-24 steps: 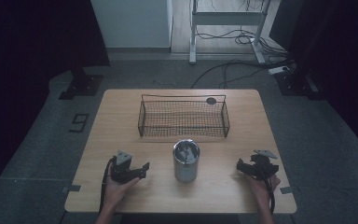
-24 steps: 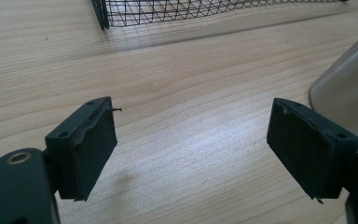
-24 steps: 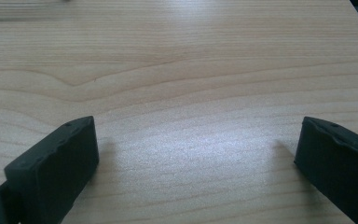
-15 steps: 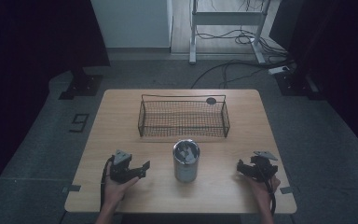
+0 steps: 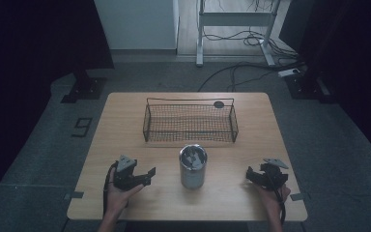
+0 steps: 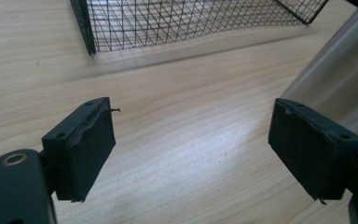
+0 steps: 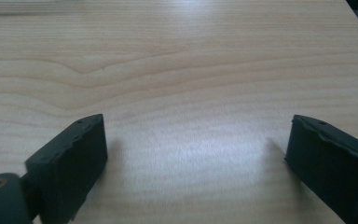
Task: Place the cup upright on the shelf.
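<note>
Wooden table (image 5: 125, 130), light grain, carries the whole setup. High view: a black wire-mesh rectangular basket (image 5: 190, 123) sits toward the far edge; nothing can be made out inside it. Just in front stands a shiny cylindrical metal canister (image 5: 193, 166), upright, with what look like pale pieces in its open top, too small to identify. Left tongs (image 5: 147, 175) rest low on the table to the canister's left, near but apart from it. Right tongs (image 5: 249, 175) sit well apart on the other side.

Left gripper view: left tongs (image 6: 191, 154) spread wide, nothing between the pads, bare wood below. Canister wall (image 6: 340, 79) rises at the right edge, just beside one pad; basket corner (image 6: 86, 28) lies ahead.

Right gripper view: right tongs (image 7: 196, 158) spread wide and empty over bare table.

Judgement: work barely begun. Canister not yet gripped, contents still inside, basket apparently unfilled; grasping and any transfer remain.
</note>
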Demonstrator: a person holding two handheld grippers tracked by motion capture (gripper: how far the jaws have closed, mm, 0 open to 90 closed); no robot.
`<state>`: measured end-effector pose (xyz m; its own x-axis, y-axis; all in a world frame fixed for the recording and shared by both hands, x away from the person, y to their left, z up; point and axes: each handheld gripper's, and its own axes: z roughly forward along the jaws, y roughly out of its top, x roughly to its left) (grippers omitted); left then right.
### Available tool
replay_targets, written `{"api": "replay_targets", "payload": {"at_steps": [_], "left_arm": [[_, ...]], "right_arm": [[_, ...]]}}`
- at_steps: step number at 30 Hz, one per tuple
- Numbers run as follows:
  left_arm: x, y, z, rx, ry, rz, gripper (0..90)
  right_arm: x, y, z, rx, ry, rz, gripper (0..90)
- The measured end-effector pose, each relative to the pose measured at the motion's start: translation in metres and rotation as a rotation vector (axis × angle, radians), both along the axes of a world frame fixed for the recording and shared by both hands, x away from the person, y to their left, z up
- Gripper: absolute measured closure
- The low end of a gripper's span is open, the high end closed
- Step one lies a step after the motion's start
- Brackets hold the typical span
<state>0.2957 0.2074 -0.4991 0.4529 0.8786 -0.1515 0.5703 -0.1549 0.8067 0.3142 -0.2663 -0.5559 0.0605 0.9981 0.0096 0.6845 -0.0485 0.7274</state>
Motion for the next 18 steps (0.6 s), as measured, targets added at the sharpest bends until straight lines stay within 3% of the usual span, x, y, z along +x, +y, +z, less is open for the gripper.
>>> {"api": "replay_targets", "payload": {"at_steps": [6, 11, 18], "left_arm": [[0.002, -0.002, 0.002, 0.009, -0.002, 0.016, 14.5], [-0.005, -0.004, 0.009, 0.008, -0.029, 0.013, 13.9], [-0.017, -0.018, 0.023, 0.005, -0.059, -0.062, 6.8]], "right_arm": [[-0.002, 0.000, 0.000, 0.000, 0.000, 0.018, 6.8], [0.003, 0.004, 0.000, -0.004, -0.002, 0.041, 6.9], [0.003, 0.005, 0.000, -0.003, -0.001, 0.042, 6.8]]}}
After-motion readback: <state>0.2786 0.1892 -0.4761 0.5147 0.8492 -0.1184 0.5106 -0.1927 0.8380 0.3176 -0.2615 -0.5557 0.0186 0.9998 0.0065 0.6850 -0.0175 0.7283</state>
